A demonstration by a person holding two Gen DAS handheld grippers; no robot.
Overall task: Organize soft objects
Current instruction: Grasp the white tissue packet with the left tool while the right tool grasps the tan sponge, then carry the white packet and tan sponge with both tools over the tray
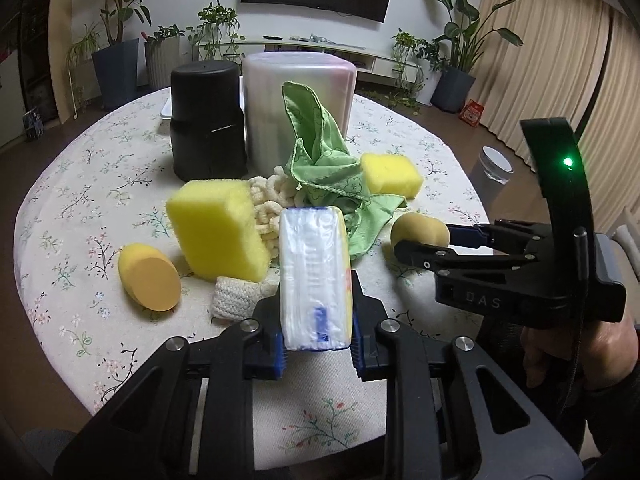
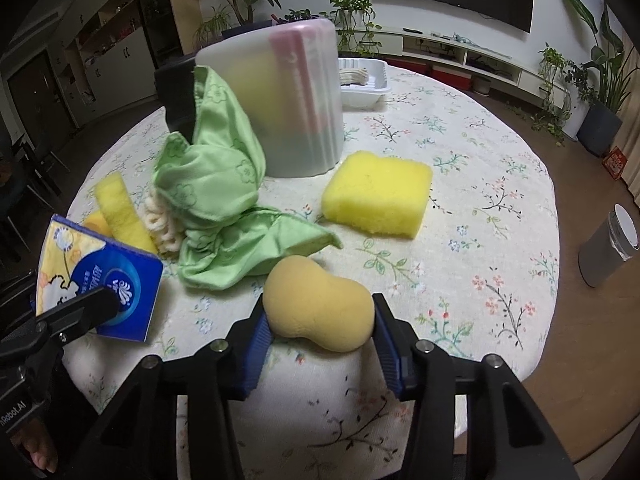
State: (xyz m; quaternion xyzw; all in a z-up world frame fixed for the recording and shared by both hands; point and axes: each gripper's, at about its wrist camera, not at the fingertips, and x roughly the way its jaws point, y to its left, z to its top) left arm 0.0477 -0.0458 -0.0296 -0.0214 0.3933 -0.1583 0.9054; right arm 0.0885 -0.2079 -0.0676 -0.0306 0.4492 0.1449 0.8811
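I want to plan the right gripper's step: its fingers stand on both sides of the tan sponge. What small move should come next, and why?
Probably close the right gripper on the tan peanut-shaped sponge. The sponge already sits between the blue pads on the table, but they do not seem to squeeze it yet. The left gripper already holds the tissue pack.

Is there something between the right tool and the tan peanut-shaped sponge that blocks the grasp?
Nothing visible does. The tan sponge already lies between the two pads of the right tool, on bare tablecloth. The green cloth lies just behind it, outside the jaws.
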